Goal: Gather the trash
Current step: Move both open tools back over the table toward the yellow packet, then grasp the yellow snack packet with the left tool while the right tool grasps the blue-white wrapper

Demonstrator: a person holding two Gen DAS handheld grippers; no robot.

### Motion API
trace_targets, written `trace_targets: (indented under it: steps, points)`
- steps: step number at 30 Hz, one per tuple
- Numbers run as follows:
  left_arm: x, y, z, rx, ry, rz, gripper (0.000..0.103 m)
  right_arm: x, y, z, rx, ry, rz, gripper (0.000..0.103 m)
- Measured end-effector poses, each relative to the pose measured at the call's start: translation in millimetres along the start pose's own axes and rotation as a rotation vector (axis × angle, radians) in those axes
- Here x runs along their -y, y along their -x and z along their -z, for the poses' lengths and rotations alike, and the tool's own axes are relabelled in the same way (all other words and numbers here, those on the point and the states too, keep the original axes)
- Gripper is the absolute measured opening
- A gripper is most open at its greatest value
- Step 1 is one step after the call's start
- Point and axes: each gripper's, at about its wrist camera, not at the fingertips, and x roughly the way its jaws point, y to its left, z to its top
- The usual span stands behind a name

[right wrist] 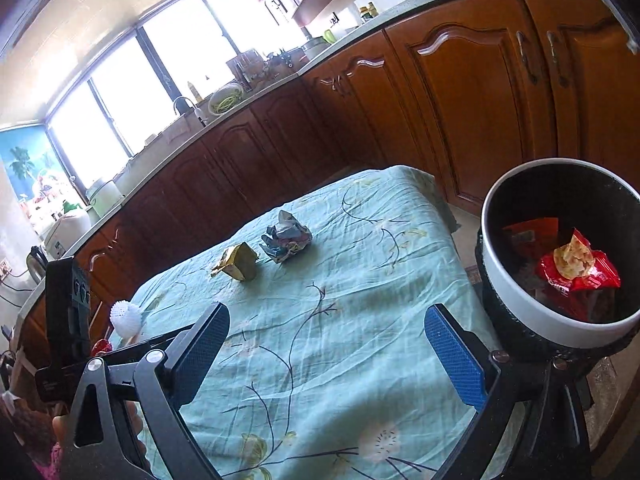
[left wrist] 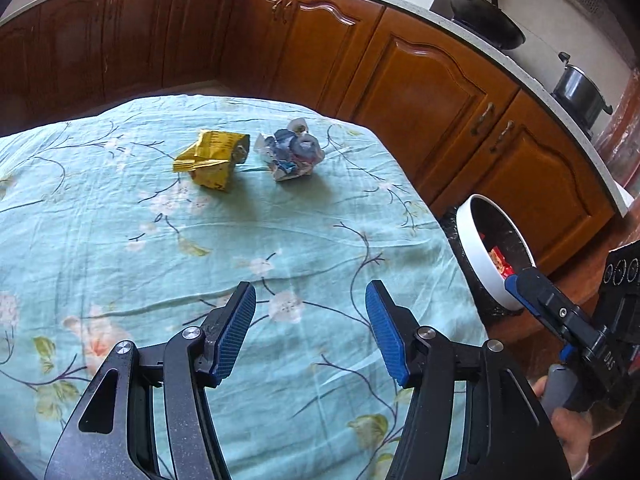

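A crumpled yellow wrapper (left wrist: 211,158) and a crumpled blue-and-white wrapper (left wrist: 289,153) lie side by side on the table's turquoise floral cloth (left wrist: 200,248). They also show in the right wrist view, the yellow wrapper (right wrist: 237,263) and the blue-and-white one (right wrist: 286,241). A white-rimmed bin (right wrist: 520,300) beside the table's right edge holds red wrappers (right wrist: 576,272). My left gripper (left wrist: 311,326) is open and empty above the cloth, well short of the wrappers. My right gripper (right wrist: 332,354) is open and empty, next to the bin (left wrist: 478,256).
Wooden kitchen cabinets (left wrist: 420,92) curve around the table's far and right sides, with pots (left wrist: 580,88) on the counter. A white spiky ball (right wrist: 125,316) sits at the table's left edge in the right wrist view.
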Motion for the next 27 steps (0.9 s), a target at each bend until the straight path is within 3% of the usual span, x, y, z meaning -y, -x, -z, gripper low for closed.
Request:
trace_targets:
  steps: [7,11,21,23,27]
  points:
    - [-25.4,7.1,1.2,0.009,0.045,-0.021,0.059,-31.9,-23.0,-1.0,-0.090,0.115,-0.026,0.100]
    - [-37.2,8.9,-3.3,0.017,0.060,-0.036,0.060,-36.3,-42.9,-5.4,-0.176,0.064,-0.015,0.103]
    - [-55.0,1.0,-40.1,0.014,0.038,-0.093,0.064,-48.0,-96.7,-39.6,-0.178,0.073,-0.028,0.102]
    - [-56.5,-3.7,-50.7,0.014,0.030,-0.103,0.065,-45.5,-113.0,-46.6,-0.191,0.052,-0.053,0.100]
    - [-61.9,-18.3,-72.0,0.004,0.023,-0.111,0.065,-35.9,-145.3,-61.1,-0.213,-0.011,-0.059,0.086]
